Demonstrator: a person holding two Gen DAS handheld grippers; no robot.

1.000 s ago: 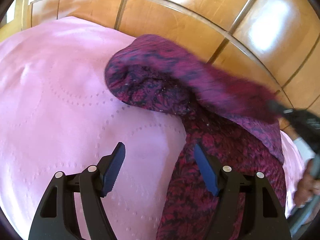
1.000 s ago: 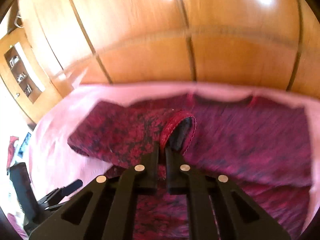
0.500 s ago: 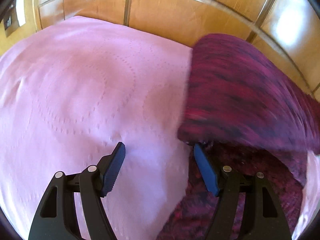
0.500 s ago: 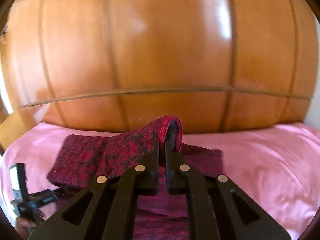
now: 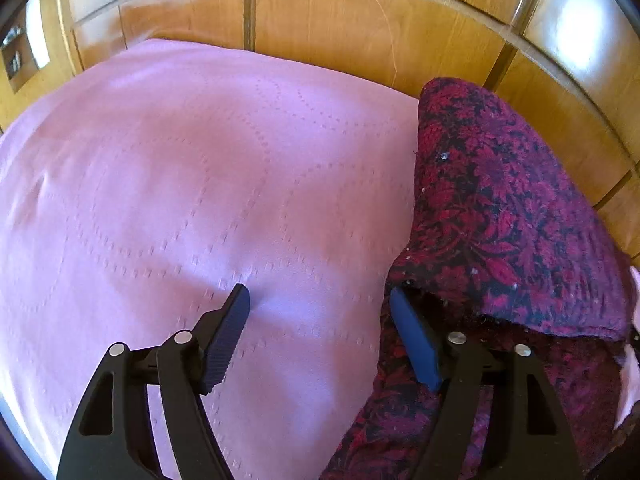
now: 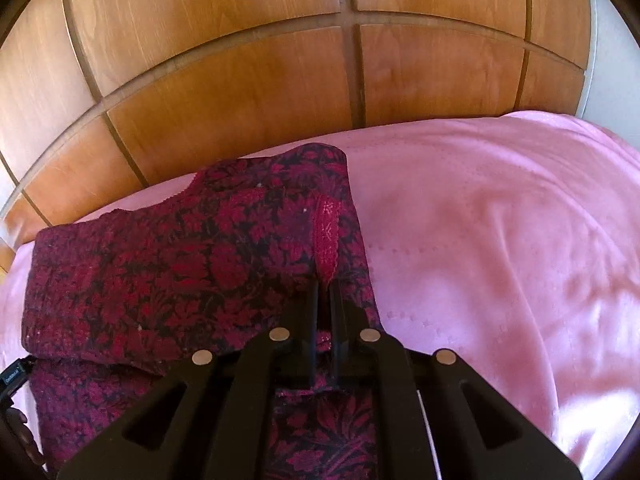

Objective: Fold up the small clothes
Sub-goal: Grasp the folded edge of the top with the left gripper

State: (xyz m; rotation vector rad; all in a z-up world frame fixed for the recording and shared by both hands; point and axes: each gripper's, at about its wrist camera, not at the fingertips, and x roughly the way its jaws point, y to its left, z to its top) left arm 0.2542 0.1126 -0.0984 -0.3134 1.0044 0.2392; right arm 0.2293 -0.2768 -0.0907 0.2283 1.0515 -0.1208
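Pinching red-black garment (image 6: pixel 168 264) in right gripper (image 6: pixel 324 292) jaws, left gripper (image 5: pixel 320 300) jaws wide apart

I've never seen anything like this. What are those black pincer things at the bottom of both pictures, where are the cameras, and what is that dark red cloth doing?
There is no robot here. A person holds a two-finger gripper in each hand, and each carries a wide-angle camera looking forward along its fingers, so the black arms at the bottom are the tool itself.

In the left view, the left gripper is open and holds nothing; one finger sits at the edge of the garment.

In the right view, the right gripper is shut on the garment's trimmed edge, with one part laid over the rest as a fold.

The dark red patterned garment lies on a pink bedspread in front of wooden panels.
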